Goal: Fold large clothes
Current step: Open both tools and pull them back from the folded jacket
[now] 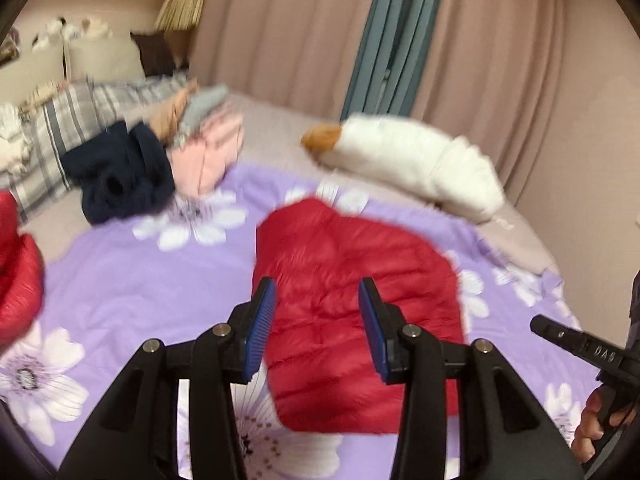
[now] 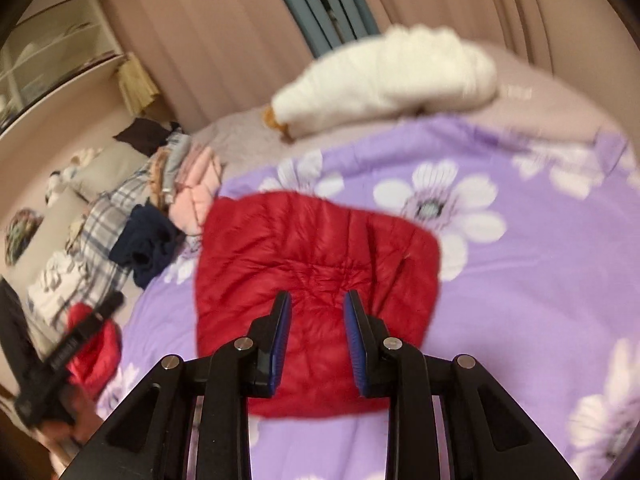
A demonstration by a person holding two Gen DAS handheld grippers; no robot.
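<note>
A red puffer jacket (image 1: 352, 312) lies folded into a compact block on the purple flowered bedspread (image 1: 140, 280); it also shows in the right wrist view (image 2: 316, 268). My left gripper (image 1: 318, 292) hangs open above its near part, holding nothing. My right gripper (image 2: 318, 304) is open above the jacket's near half, also holding nothing. The right gripper's body shows at the right edge of the left wrist view (image 1: 580, 348); the left one shows at the left of the right wrist view (image 2: 68, 356).
A second red garment (image 1: 16, 276) lies at the bed's left edge. A navy garment (image 1: 120, 176), pink and grey clothes (image 1: 204, 148) and a striped pillow (image 1: 60, 128) are piled at the back left. A white plush goose (image 1: 412, 160) lies by the curtains (image 1: 288, 32).
</note>
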